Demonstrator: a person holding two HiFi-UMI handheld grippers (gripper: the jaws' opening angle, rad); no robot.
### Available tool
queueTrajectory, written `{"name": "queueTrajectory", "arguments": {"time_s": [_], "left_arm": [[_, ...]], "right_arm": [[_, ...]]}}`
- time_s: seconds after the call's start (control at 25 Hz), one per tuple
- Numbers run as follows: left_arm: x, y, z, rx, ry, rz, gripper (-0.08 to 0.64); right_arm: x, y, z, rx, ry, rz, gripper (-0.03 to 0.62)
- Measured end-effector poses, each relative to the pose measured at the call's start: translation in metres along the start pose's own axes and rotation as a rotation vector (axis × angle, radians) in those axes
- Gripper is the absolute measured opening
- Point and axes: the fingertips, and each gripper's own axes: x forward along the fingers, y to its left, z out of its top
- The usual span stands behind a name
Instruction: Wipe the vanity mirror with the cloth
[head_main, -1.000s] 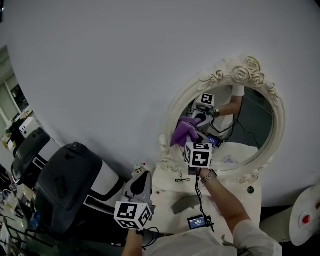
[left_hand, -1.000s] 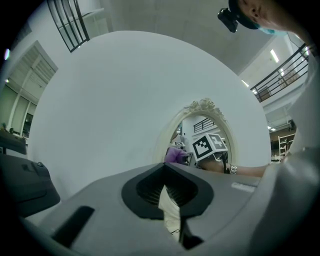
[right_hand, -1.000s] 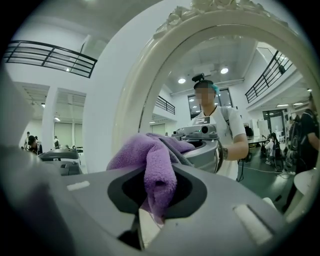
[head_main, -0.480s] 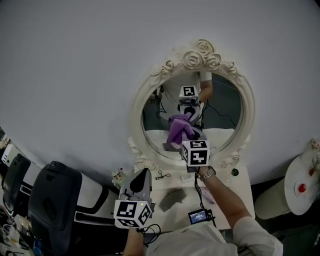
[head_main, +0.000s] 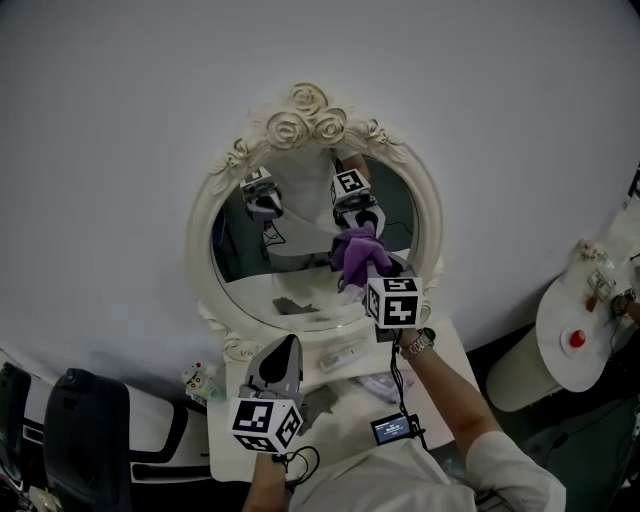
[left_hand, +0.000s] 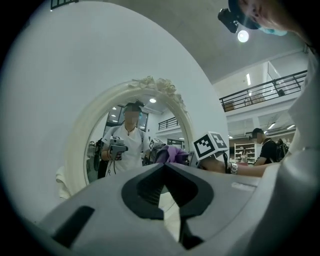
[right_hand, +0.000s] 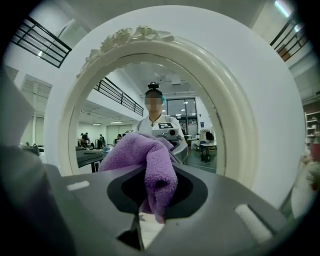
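Observation:
The oval vanity mirror (head_main: 300, 270) in its ornate white frame (head_main: 197, 262) stands against the wall on a small white table (head_main: 455, 362). My right gripper (head_main: 368, 268) is shut on a purple cloth (head_main: 356, 254), and the cloth lies bunched against the right part of the glass. In the right gripper view the cloth (right_hand: 150, 157) hangs out of the right gripper (right_hand: 157, 172), with the frame (right_hand: 245, 125) around it. My left gripper (head_main: 291, 341) is shut and empty, low in front of the mirror. From the left gripper (left_hand: 164, 164) the frame (left_hand: 77, 145) and cloth (left_hand: 172, 151) show ahead.
A small device with a lit screen (head_main: 393, 428) and its cable hang below my right wrist. Small items lie on the table, with a little figure (head_main: 199, 379) at its left. A round white stand (head_main: 570, 365) is at the right, a black chair (head_main: 90, 440) at the lower left.
The head view has swung, so the mirror now sits further left and higher. The cloth stays against the glass, now at its right side. The left gripper's reflection has come into view.

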Motion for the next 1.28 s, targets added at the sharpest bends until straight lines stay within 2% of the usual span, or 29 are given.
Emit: {"name": "queueTrajectory", "arguments": {"time_s": [0.24,0.44,0.68,0.8,0.92,1.04,1.28], "left_arm": [[0.027,-0.025,-0.004,-0.002,0.003,-0.056,0.000],[0.032,-0.027,-0.012,-0.009,0.021,-0.057,0.001],[0.024,-0.023,-0.012,-0.001,0.030,-0.038,0.002],[0.013,-0.013,-0.011,0.000,0.032,-0.008,0.000],[-0.001,0.001,-0.014,-0.014,0.031,0.037,0.000],[-0.016,0.015,-0.020,-0.034,0.036,0.083,0.000],[-0.050,0.040,-0.014,-0.031,0.021,0.164,0.001]], "right_arm": [[-0.005,-0.053,-0.005,0.003,0.001,-0.081,0.069],[-0.009,-0.081,-0.013,0.016,0.007,-0.139,0.069],[-0.011,-0.088,-0.015,0.010,0.008,-0.171,0.067],[-0.013,-0.086,-0.020,0.049,-0.001,-0.198,0.064],[-0.016,-0.074,-0.026,0.047,0.008,-0.206,0.061],[-0.017,-0.042,-0.029,0.040,-0.005,-0.146,0.061],[-0.006,0.077,-0.051,-0.028,0.013,0.087,0.063]]}}
